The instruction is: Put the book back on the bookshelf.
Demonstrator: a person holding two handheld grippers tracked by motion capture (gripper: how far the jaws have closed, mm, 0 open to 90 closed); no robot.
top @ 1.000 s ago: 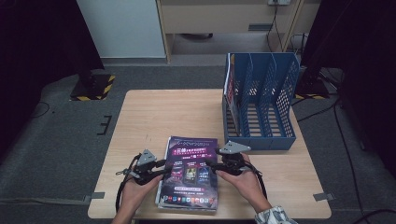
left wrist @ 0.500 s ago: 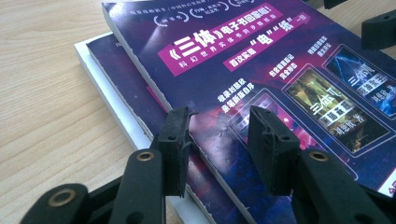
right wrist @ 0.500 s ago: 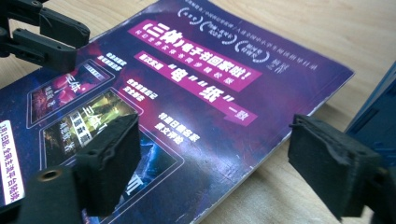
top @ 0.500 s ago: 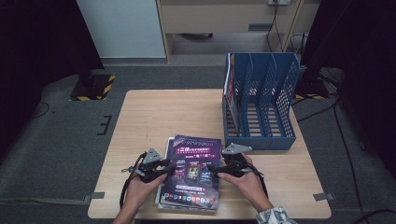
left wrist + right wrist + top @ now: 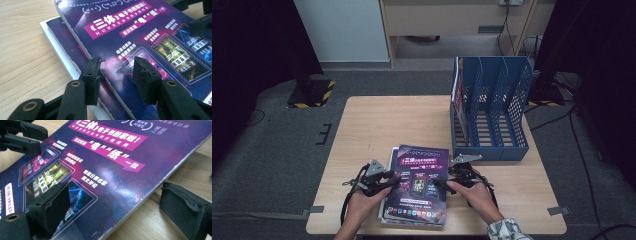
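A stack of purple-covered magazines (image 5: 417, 187) lies at the table's front edge, the top one (image 5: 140, 32) set askew on those beneath. My left gripper (image 5: 383, 181) is at the stack's left side. It is open, with the top magazine's left edge between its jaws (image 5: 117, 72). My right gripper (image 5: 443, 184) is at the right side, open wide (image 5: 117, 202). One of its pads (image 5: 52, 201) rests over the cover and the other (image 5: 185, 206) sits over the bare wood beyond the magazine's edge (image 5: 150, 192). Neither gripper grips anything.
A blue mesh file rack (image 5: 490, 112) with several slots stands at the table's back right, a magazine (image 5: 457, 95) upright in its leftmost slot. Bare light wood tabletop (image 5: 387, 125) lies to the left and behind the stack. Dark floor surrounds the table.
Both grippers have edged inward toward the top magazine's sides. The stack itself has barely shifted.
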